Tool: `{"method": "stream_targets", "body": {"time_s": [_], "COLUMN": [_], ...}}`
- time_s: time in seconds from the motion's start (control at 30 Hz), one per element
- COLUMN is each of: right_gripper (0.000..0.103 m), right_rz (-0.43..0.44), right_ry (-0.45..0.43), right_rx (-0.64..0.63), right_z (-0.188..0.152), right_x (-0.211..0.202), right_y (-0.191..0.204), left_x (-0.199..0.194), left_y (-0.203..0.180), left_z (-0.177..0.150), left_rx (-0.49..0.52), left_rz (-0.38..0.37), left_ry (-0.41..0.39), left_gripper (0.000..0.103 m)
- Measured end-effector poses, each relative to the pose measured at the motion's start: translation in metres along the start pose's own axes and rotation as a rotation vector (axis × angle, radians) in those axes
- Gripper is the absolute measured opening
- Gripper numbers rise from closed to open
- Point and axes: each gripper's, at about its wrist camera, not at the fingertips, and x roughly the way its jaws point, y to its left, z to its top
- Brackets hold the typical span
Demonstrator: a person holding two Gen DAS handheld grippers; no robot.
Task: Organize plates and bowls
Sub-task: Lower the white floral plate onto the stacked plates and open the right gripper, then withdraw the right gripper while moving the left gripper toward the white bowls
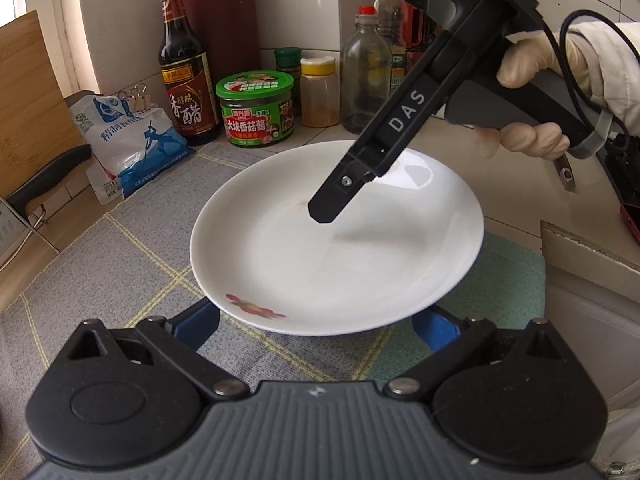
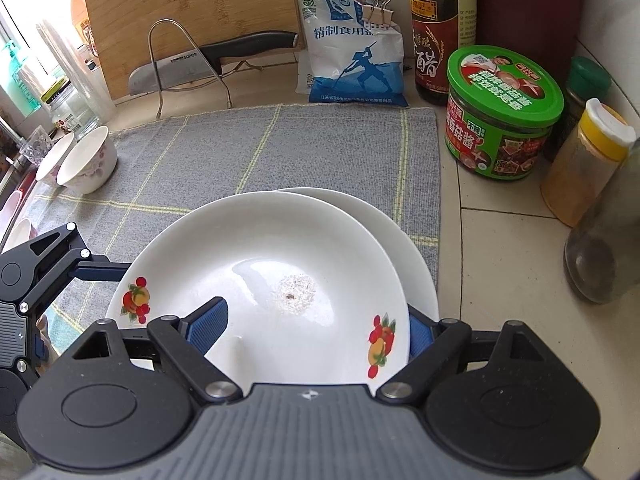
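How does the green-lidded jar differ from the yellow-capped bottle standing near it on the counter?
The green-lidded jar is wide and squat, while the yellow-capped bottle is narrower and taller. The jar is wrapped in a colourful printed label, whereas the bottle is translucent and shows orange-yellow powder inside. The jar stands closer to the grey mat than the bottle does. Both stand upright and closed on the tiled counter.

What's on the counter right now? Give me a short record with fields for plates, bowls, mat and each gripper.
plates: two; top plate, fruit prints, lies off-centre on lower plate
bowls: two bowls together at the mat's left edge
mat: grey mat under the plates
right gripper: jaws apart, over the top plate
left gripper: fingers partly hidden under the top plate's rim; grip unclear
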Motion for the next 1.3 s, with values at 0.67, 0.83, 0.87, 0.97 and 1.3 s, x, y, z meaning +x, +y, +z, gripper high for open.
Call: {"method": "stream_targets", "body": {"time_s": [0.67, 0.83, 0.87, 0.97, 1.3], "right_gripper": [0.092, 0.092, 0.092, 0.092, 0.102], "right_rz": [-0.042, -0.059, -0.061, -0.068, -0.115], "right_ry": [-0.02, -0.02, -0.019, -0.022, -0.061], "right_rx": [0.037, 0.033, 0.033, 0.032, -0.02], "right_z": [-0.02, -0.024, -0.024, -0.027, -0.036], "right_x": [-0.027, -0.031, -0.031, -0.032, -0.04], "right_y": [-0.001, 0.001, 0.001, 0.001, 0.011], "left_x": [0.006, 0.006, 0.006, 0.006, -0.004], "left_y": [0.001, 0.002, 0.002, 0.002, 0.001], "left_z": [-0.001, -0.002, -0.002, -0.002, -0.004], "left_rx": [0.012, 0.002, -0.003, -0.014, -0.056], "left_rz": [-0.001, 0.008, 0.01, 0.014, 0.041], "left_ry": [0.009, 0.015, 0.016, 0.019, 0.001], "left_gripper": [0.102, 0.102, 0.102, 0.102, 0.102]}}
